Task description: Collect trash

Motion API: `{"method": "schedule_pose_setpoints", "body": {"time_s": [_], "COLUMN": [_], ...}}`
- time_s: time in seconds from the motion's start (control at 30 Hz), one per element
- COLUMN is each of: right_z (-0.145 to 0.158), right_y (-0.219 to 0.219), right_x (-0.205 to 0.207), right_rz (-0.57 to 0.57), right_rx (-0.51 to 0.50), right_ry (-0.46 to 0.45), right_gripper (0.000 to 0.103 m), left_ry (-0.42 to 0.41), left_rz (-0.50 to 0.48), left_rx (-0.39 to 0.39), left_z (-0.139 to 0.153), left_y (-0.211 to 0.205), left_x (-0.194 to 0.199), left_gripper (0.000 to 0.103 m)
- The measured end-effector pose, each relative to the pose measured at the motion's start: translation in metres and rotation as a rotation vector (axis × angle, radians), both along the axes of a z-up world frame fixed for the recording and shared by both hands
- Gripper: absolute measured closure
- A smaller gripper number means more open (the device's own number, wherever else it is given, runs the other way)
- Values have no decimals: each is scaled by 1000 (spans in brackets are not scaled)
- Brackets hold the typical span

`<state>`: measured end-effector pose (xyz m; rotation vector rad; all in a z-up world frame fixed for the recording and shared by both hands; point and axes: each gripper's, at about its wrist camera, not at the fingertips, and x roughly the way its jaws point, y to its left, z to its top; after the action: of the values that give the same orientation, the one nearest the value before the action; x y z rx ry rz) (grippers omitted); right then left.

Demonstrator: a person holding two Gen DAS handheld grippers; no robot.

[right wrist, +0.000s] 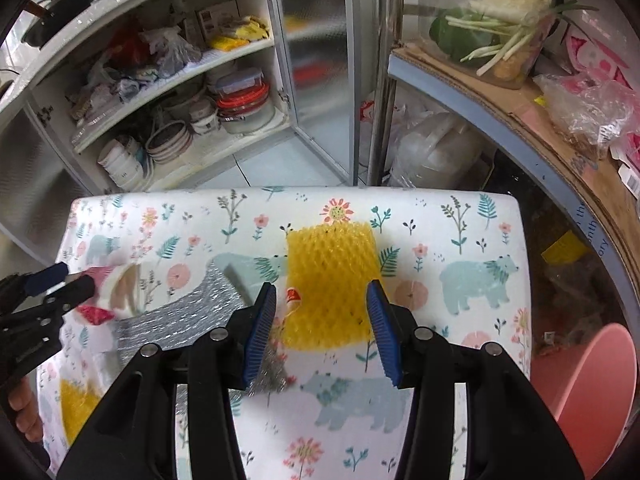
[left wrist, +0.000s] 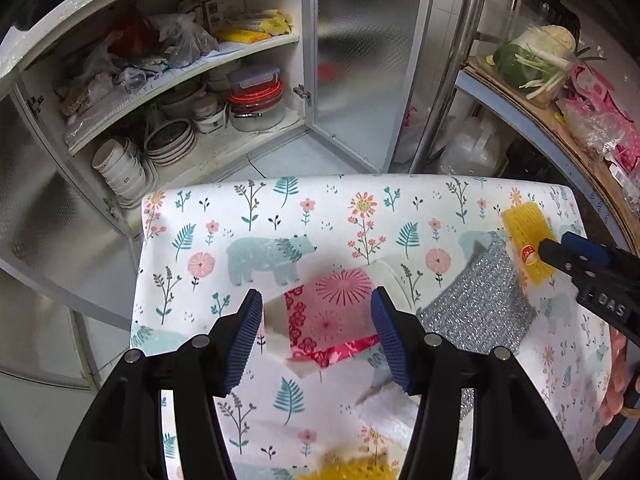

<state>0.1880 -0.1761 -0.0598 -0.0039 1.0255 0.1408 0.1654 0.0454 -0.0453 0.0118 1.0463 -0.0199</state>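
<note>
An open cabinet (left wrist: 180, 92) stacked with bowls, lidded containers and plastic bags stands at far left, behind a small table draped in a bear-and-flower cloth (left wrist: 280, 232). Over the cloth, the left gripper (left wrist: 316, 340) hangs with its blue-padded jaws apart, framing a pink patterned paper cup (left wrist: 332, 316) that lies crumpled on its side; nothing is clamped. Just right of the cup lies a silver glitter sheet (left wrist: 480, 300), and beyond it, near the table's far right corner, a yellow foam fruit net (right wrist: 332, 280). The right gripper (right wrist: 322, 330) hovers above that net, its jaws likewise apart on either side of it, pads not pressing. A second patch of yellow netting (right wrist: 78, 408) shows at the cloth's near edge. At far right, a pink bin (right wrist: 592, 400) sits on the floor below a cluttered shelf (right wrist: 500, 92) holding vegetables.
</note>
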Motion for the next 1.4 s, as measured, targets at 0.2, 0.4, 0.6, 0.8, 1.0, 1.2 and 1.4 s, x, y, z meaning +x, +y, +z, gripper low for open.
{"method": "schedule_pose_setpoints", "body": {"time_s": [0.2, 0.4, 0.6, 0.8, 1.0, 1.2, 1.4], "right_z": [-17, -17, -19, -19, -18, -14, -6], "right_y": [6, 3, 3, -2, -8, -23, -23], "right_x": [12, 20, 26, 31, 29, 19, 4], "right_rz": [-6, -19, -14, -27, -31, -45, -29], "right_rx": [-61, -90, -134, -138, -138, -47, 3], "right_ry": [21, 11, -1, -12, -21, -19, -43], "right_gripper": [55, 55, 55, 55, 82, 93, 94], "left_ry": [-4, 1, 3, 2, -18, 5, -7], "left_rz": [8, 2, -13, -28, -25, 6, 18], "left_rx": [-4, -11, 0, 9, 14, -45, -68], "left_z": [-4, -2, -5, -5, -4, -5, -6], "left_y": [0, 0, -1, -1, -1, 13, 25], "left_x": [5, 6, 6, 7, 4, 2, -7], "left_gripper": [47, 46, 46, 45, 52, 103, 103]}}
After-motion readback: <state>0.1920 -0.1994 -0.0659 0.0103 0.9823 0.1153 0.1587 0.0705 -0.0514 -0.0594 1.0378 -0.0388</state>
